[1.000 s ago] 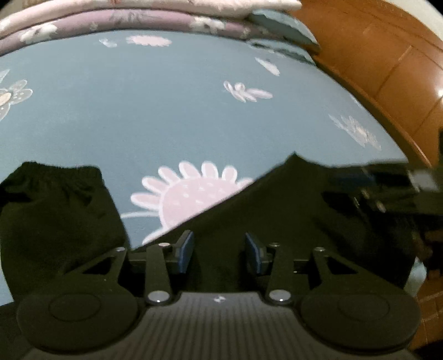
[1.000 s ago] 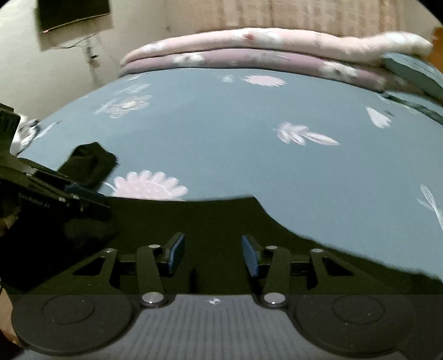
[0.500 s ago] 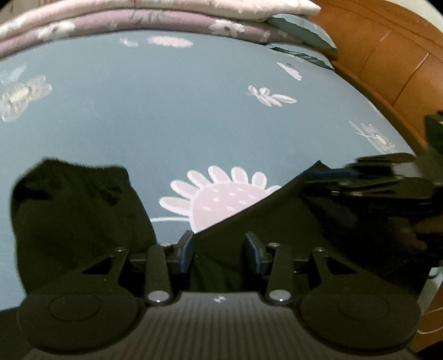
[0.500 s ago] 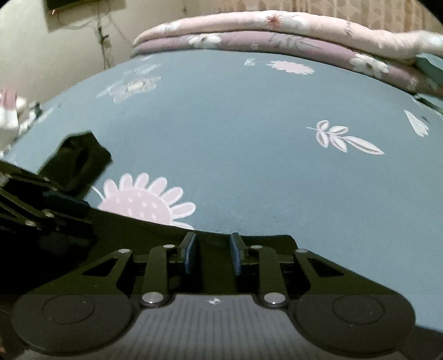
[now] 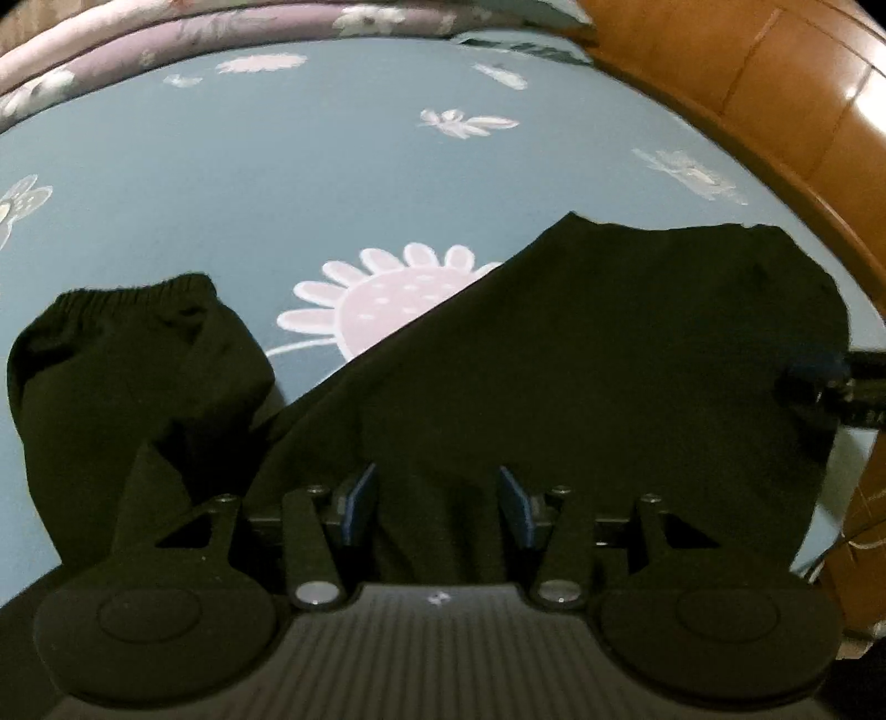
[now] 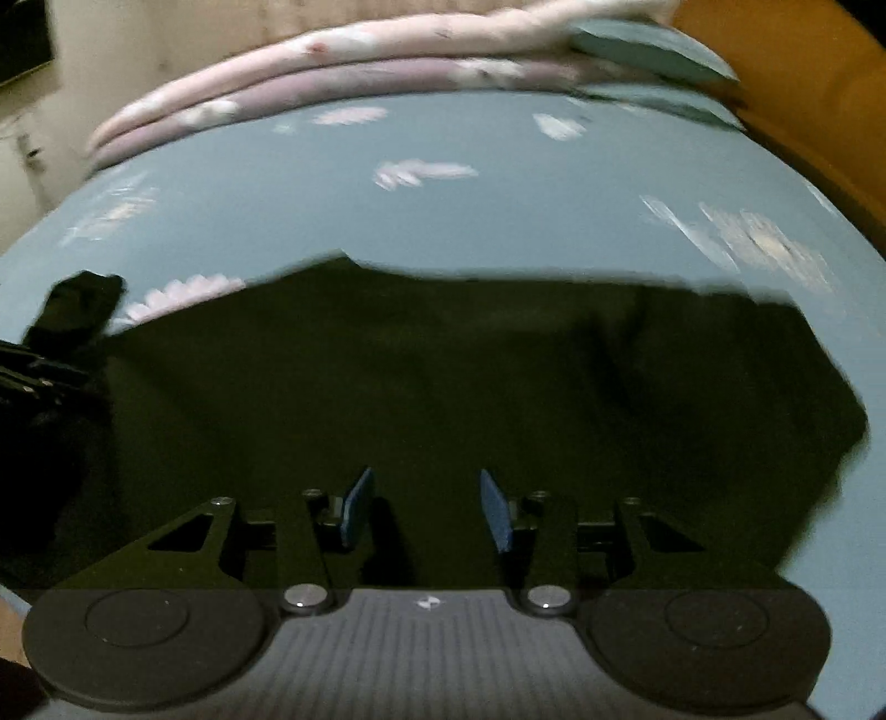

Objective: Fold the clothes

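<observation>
A black garment point(image 5: 609, 343) lies spread on the blue flowered bedsheet point(image 5: 332, 177). One part of it, with a gathered elastic edge point(image 5: 138, 332), sticks out to the left. My left gripper point(image 5: 437, 498) hovers open over the garment's near edge, nothing pinched between its blue pads. In the right wrist view the same garment point(image 6: 443, 376) fills the middle, its far edge roughly straight. My right gripper point(image 6: 423, 509) is open above the cloth. The right gripper's tip point(image 5: 830, 382) shows at the right edge of the left wrist view, and the left gripper point(image 6: 39, 371) at the left edge of the right wrist view.
Folded pink and purple quilts point(image 6: 343, 72) and a blue pillow point(image 6: 648, 47) lie along the far end of the bed. A wooden headboard point(image 5: 775, 94) runs along the right side. A pale wall point(image 6: 83, 72) stands beyond the bed's left side.
The right gripper, nearly shut on the garment's edge half a second ago, has opened. The black cloth now lies farther up the bed. The left gripper stayed open.
</observation>
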`<state>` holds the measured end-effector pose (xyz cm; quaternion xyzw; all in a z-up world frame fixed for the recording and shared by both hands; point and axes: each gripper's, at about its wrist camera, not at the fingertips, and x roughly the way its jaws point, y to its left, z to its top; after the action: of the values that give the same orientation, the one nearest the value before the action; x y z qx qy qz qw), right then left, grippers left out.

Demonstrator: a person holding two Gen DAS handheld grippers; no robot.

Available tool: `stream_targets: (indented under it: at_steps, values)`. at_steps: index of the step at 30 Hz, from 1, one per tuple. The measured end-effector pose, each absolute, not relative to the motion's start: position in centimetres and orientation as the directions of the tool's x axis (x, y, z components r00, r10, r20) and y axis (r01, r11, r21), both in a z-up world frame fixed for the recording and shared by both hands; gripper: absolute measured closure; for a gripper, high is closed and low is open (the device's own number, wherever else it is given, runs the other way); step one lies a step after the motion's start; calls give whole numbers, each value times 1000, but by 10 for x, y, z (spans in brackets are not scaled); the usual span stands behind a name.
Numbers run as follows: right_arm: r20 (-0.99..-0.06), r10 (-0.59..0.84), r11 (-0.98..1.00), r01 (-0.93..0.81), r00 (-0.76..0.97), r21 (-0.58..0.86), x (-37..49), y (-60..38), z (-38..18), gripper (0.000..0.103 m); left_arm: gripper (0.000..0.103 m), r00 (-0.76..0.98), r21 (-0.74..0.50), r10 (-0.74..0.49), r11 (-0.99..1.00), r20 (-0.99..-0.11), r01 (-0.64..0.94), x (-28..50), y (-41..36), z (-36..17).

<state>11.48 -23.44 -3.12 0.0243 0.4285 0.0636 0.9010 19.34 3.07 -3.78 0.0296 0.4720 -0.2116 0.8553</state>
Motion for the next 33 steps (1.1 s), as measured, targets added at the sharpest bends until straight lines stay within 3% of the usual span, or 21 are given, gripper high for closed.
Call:
stream_targets:
  at_steps: [6,10,15,20,27,33]
  values:
    - [-764,23,997,40,645,63,78,-232,-28,48,53,453,-87,-313,887,-835,453,188,29,-34]
    - [-744,-15,996,78,668,49,75,-217,-16,35,51,429,-128,-375,855,-822,503,184,18,-33]
    - [-793,-37,997,76,608,11,91,-202,-35,31,49,393,-179,-452,807,-801,563,178,4,-31]
    - [-794,21,996,53,608,68,93,-199,-43,0,48,357,-223,-473,800,-805,557,175,2,-44]
    - [-797,3,1000,3,604,6,91,-184,-48,0,45,318,-302,-502,806,-804,508,183,9,-43]
    - [-809,19,999,-49,587,-13,90,-184,-38,0,35,353,-295,-479,836,-804,463,166,9,-39]
